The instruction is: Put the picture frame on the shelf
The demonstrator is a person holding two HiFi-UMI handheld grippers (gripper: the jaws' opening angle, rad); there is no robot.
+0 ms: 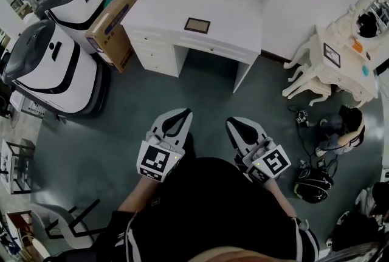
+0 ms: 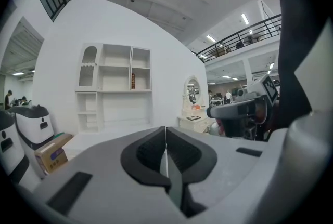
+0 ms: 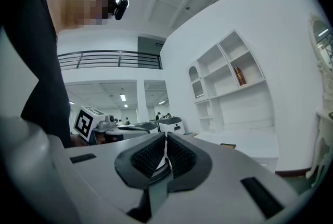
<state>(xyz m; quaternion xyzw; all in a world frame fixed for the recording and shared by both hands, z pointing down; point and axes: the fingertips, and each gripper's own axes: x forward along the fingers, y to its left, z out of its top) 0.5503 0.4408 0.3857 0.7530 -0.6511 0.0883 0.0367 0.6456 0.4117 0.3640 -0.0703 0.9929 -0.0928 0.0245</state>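
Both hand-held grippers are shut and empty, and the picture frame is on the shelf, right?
No. The picture frame lies flat on the desk, not on the shelf; the head view shows it. The left hand-held gripper and right hand-held gripper are shut and empty.

No readable text, print on cardboard box illegible

We see a smooth, white-painted desk, a matt brown cardboard box, and ribbed black pads on the right gripper.

The picture frame (dark-rimmed) lies flat before white shelf.
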